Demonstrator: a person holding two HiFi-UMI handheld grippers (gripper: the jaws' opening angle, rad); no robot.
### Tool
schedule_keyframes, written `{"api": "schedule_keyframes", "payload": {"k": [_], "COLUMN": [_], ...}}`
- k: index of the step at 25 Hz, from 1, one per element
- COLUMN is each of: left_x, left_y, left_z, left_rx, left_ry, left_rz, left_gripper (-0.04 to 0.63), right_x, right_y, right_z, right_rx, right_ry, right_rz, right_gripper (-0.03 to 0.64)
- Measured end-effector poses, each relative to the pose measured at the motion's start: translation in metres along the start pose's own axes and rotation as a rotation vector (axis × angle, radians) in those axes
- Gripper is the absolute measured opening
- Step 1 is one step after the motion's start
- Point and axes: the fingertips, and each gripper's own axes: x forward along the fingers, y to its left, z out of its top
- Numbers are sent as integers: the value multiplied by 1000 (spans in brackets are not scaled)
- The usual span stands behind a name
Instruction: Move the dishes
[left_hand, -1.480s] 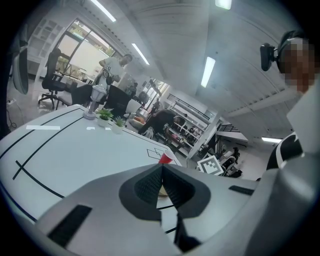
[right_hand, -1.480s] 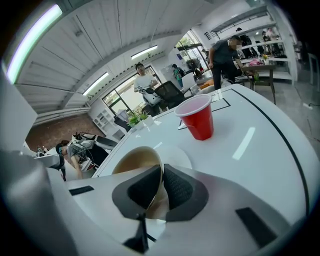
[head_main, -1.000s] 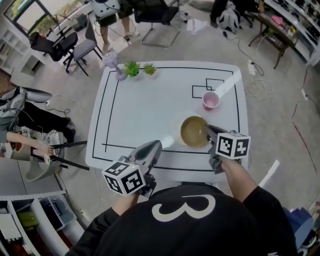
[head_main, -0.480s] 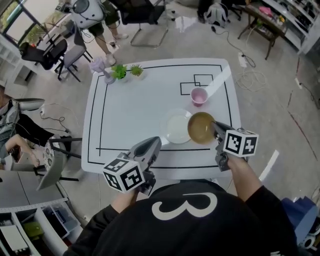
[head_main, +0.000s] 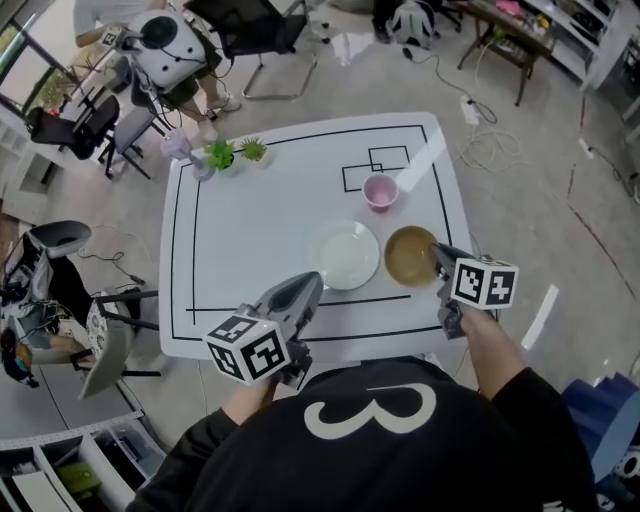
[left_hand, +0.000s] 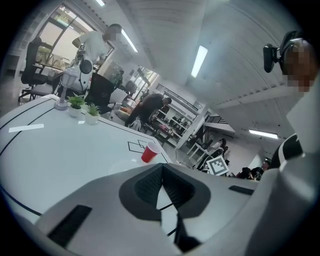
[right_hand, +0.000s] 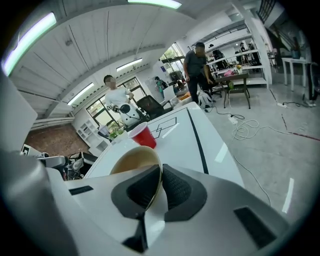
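The brown bowl (head_main: 410, 255) sat on the white plate (head_main: 344, 254) a moment ago. Now it is on the right, just beside the plate, near the right edge of the counter (head_main: 250, 230). So one dish is off the other, and we think this move is almost done.

The right tongs (head_main: 437, 255) pinch the near rim of the bowl and have just started to loosen a little. The rim is still between them. We cannot tell if the bowl is all the way down.

The left tongs (head_main: 300, 290) are pressed together and hold nothing.

The bowl looks empty. The plate is bare. The plastic cup (head_main: 380, 190) stands farther back and looks empty too. Two little pots (head_main: 236, 152) at the far left corner hold green plants.
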Motion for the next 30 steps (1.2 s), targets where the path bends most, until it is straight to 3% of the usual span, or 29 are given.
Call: {"api": "schedule_keyframes", "payload": {"k": [12,19,25,30], "left_x": [12,3,-20,-39], "left_y": [8,4,-11,-24], "left_z": [3,9,22,34], "left_rx": [3,30,77,115], "left_ry": [18,-9,-53,-98], "left_rz": [-26,-50,-75,-90], "left_gripper": [3,3,3,3], "right_x": [3,-5,-30,-62], "right_y": [-19,-13,10,67], "right_z": [-3,7,22,33], "right_rx": [19,25,-42,-233], "right_ry": [1,-68,-139,-204], "right_rz": [-69,-48,1,126], "right_gripper": [34,196,195,175]}}
